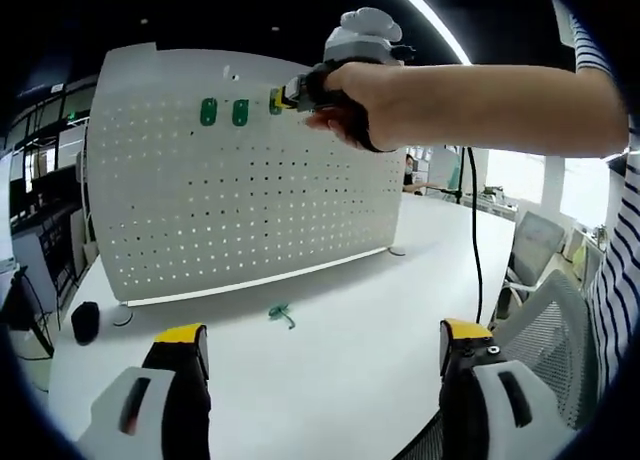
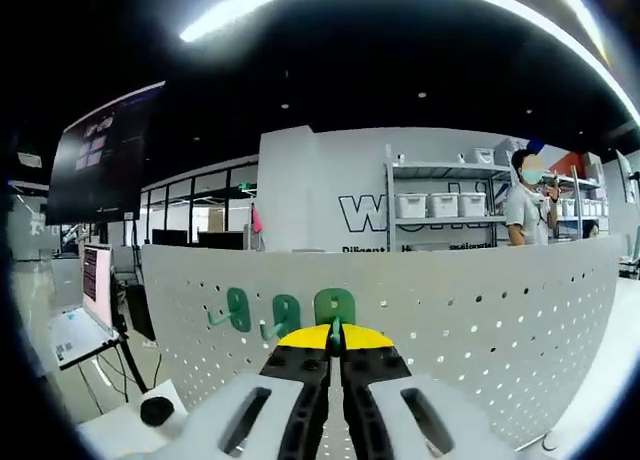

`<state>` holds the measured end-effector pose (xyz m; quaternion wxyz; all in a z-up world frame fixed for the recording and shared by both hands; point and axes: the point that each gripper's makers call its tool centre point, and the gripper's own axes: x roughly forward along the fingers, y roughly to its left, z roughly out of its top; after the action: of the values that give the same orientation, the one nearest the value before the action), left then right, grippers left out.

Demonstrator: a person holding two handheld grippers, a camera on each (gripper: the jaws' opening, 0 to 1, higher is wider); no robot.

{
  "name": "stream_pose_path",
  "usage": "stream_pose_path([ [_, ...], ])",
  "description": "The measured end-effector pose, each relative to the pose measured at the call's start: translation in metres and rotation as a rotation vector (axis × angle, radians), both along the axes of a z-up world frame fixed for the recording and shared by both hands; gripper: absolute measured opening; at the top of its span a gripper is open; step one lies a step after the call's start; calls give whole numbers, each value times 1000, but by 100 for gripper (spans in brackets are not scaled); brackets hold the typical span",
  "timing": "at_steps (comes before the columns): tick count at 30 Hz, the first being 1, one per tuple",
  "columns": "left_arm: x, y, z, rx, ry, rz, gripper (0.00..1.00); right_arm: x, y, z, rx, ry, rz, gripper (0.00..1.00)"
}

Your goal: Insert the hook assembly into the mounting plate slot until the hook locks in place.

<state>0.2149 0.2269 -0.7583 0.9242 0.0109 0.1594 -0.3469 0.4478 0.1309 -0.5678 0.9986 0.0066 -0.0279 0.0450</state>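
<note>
Standing upright on a white table: a white pegboard dotted with rows of small holes, with its foot resting on the tabletop.

Hooks on the board: 2 green hooks sit side by side near the board's top edge, the first hook and the second hook just beside it. In the right gripper view they hang to the left of the jaws.

Third hook: a third green hook is against the board at the tips of the right gripper, just beside the second hook.

Right gripper: the right gripper has its yellow-tipped jaws pressed together, with the thin stem of the third hook pinched between them. In the left gripper view a hand holds this tool up at the board's upper edge, with a bare forearm and a striped sleeve reaching in from the right.

Left gripper: the left gripper has its 2 yellow-tipped jaws spread wide apart above the table, and nothing lies between them.

Loose hook: 1 more green hook lies flat on the table in front of the board, apart from the left jaws.

Other things: a small black object sits on the table by the board's left end. A person stands by shelves behind the board.
</note>
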Motion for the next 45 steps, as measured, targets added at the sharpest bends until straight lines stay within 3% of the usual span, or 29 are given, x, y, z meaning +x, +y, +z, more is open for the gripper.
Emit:
stream_pose_path([
  [9, 6, 11, 2, 1, -7, 55, 98, 9, -2, -5, -33, -8, -33, 0],
  [19, 7, 13, 0, 26, -12, 63, 95, 18, -12, -12, 15, 18, -82, 0],
  [22, 7, 14, 0, 28, -9, 66, 93, 19, -8, -13, -40, 16, -95, 0],
  [25, 8, 16, 0, 29, -12, 75, 93, 22, -9, -14, 13, 31, -111, 0],
  [40, 8, 18, 0, 29, -7, 78, 89, 29, -9, -18, 25, 112, -85, 0],
  [43, 8, 18, 0, 29, -9, 79, 89, 26, -10, -19, 79, 133, -85, 1],
  [45, 8, 18, 1, 24, -9, 81, 89, 25, -9, -19, 59, 137, -89, 1],
])
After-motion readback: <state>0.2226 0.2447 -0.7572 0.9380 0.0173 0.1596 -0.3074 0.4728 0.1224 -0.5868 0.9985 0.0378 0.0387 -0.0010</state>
